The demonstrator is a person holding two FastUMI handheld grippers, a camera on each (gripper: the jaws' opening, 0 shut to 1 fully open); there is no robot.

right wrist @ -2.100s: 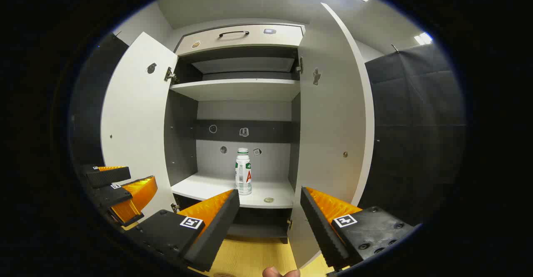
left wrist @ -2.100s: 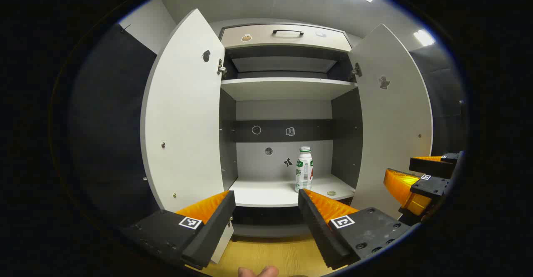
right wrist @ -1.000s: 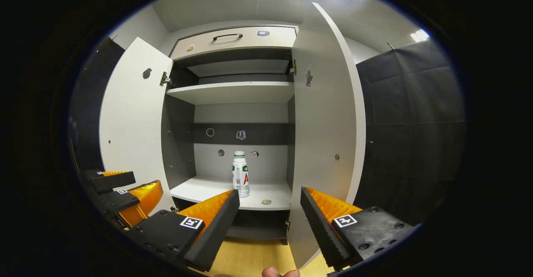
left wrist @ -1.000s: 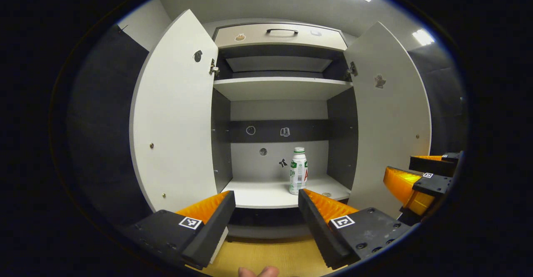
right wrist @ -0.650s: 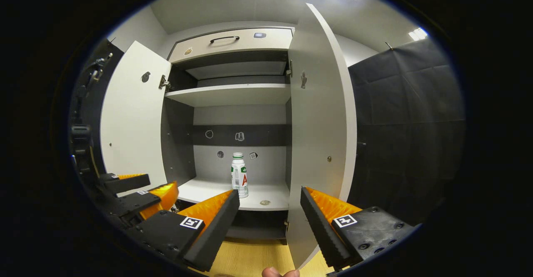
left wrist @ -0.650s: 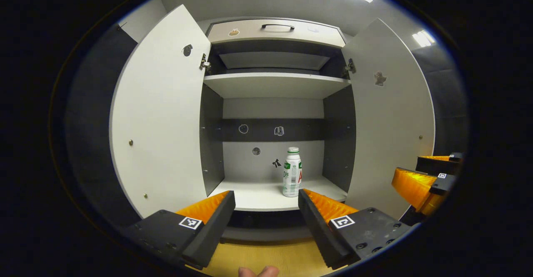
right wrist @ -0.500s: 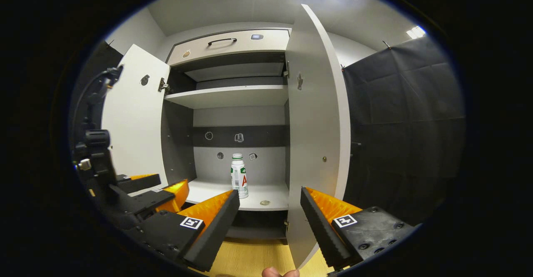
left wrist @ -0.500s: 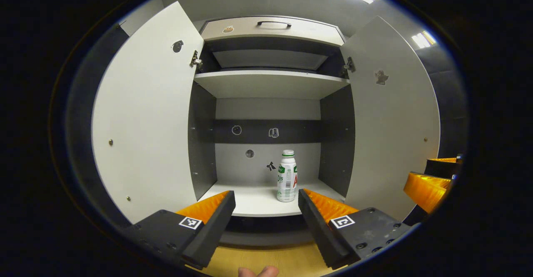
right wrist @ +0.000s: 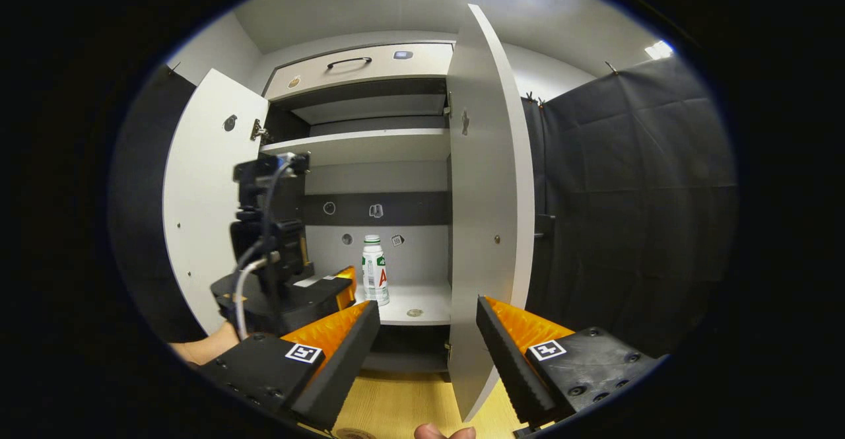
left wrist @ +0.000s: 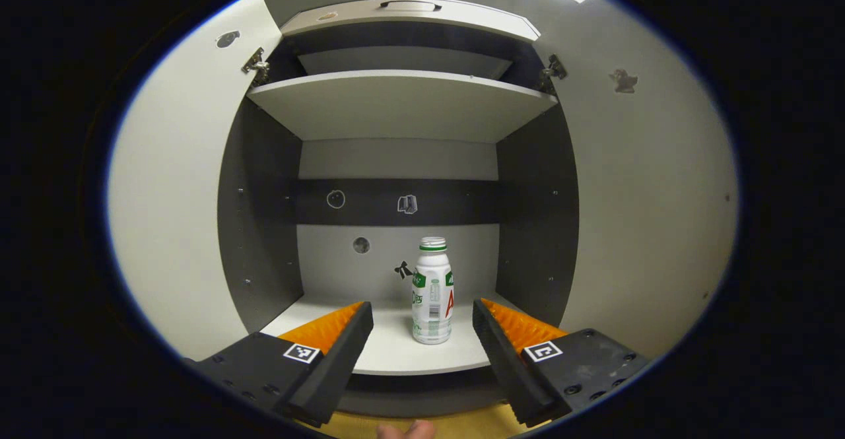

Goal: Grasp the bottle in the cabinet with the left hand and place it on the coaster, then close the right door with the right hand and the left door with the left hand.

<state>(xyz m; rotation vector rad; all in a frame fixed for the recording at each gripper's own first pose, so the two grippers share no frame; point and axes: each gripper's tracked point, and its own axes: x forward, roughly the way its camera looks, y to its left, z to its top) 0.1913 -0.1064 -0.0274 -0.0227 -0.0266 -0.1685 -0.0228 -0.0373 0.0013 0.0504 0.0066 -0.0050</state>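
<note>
A white bottle [left wrist: 432, 294] with a green-banded cap stands upright on the cabinet's lower shelf [left wrist: 389, 360]. My left gripper [left wrist: 421, 310] is open at the shelf's front edge, and the bottle stands a little beyond its fingertips, in line with the gap. In the right gripper view the bottle [right wrist: 374, 270] has a small round coaster [right wrist: 414, 312] to its right near the shelf front. The left gripper [right wrist: 333, 287] reaches into the cabinet mouth there. My right gripper [right wrist: 428, 313] hangs open farther back, holding nothing.
Both white doors stand wide open: the left door [left wrist: 178, 214] and the right door [left wrist: 647, 214], whose edge [right wrist: 488, 195] rises just ahead of my right gripper. An upper shelf [left wrist: 403, 99] and a drawer [right wrist: 360, 66] sit above. Wooden floor [right wrist: 396, 406] lies below.
My left gripper has moved forward to the cabinet, so the bottle now looms between its fingers. The right gripper has hardly moved, and the left gripper has come into its view.
</note>
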